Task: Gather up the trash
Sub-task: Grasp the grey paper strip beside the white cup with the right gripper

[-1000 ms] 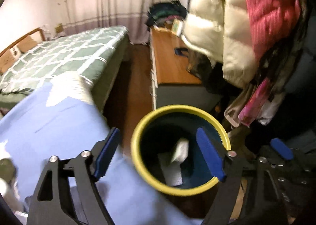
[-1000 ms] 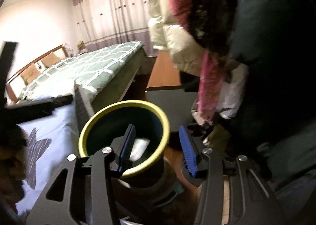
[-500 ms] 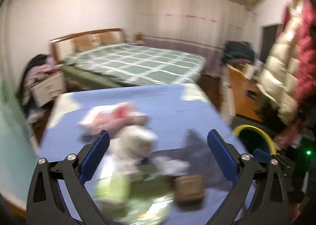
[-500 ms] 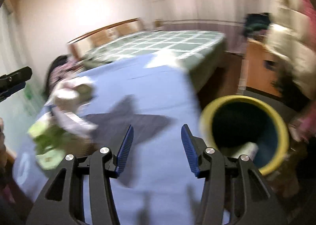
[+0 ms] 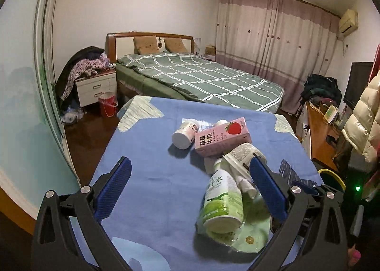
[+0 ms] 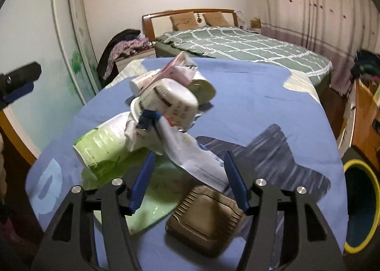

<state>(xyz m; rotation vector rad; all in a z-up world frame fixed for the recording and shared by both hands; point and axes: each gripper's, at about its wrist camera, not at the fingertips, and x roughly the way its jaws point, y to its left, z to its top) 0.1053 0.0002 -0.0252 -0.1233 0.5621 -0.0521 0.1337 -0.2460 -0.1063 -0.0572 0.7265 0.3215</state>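
Starting on the left with the left gripper (image 5: 188,160): spread wide over the blue cloth-covered table (image 5: 147,152), gripping nothing, probably lined up for a fresh grab. Ahead of it, trash all heaped in one pile, left to right: small white round tub (image 5: 184,134) on its side, pink strawberry milk carton (image 5: 222,136) leaning beside it, white printed yogurt cup (image 5: 242,154) tipped over, green-and-white plastic bottle (image 5: 223,197) lying on a pale green plastic sheet (image 5: 251,233), right by the right-hand finger. Looks dumped rather than stacked, hence all the leaning. Over to the right gripper (image 6: 189,154): jaws just been opening, partway apart, straddling a crumpled white wrapper (image 6: 197,159) with a brown ridged plastic box (image 6: 206,218) just below, pads not pressing on either, so holding nothing. Furthest right, off the table edge and low down, dark round bin with a yellow rim (image 6: 358,162), parked close, presumably for short carries. Inside too dark to read.
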